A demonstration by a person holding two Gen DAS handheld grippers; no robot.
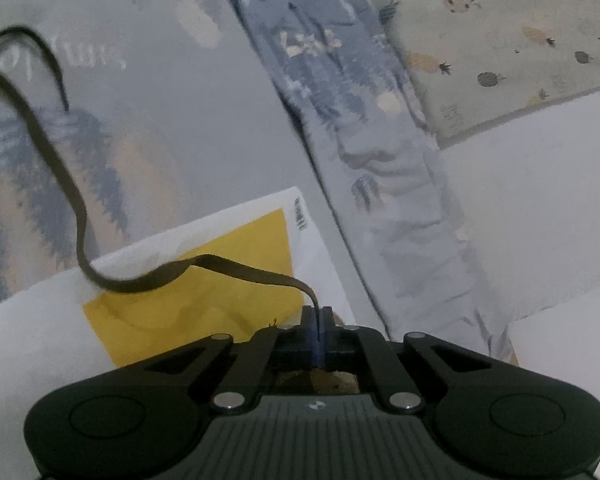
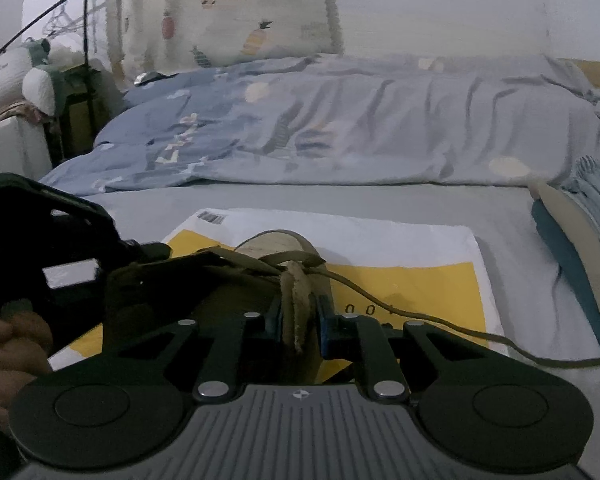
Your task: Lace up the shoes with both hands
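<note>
A: Nearest the left wrist camera, the left gripper is fully closed, pinching the olive lace.

B: And the lace?

A: It trails away over the yellow-and-white bag onto the bedsheet.

B: The other side?

A: The right gripper, nearly closed, clamps the shoe's tongue; the shoe sits on that bag.

a home bedroom: rumpled blue duvet on the bed ahead of the tool, pineapple-print curtain behind it.
</note>
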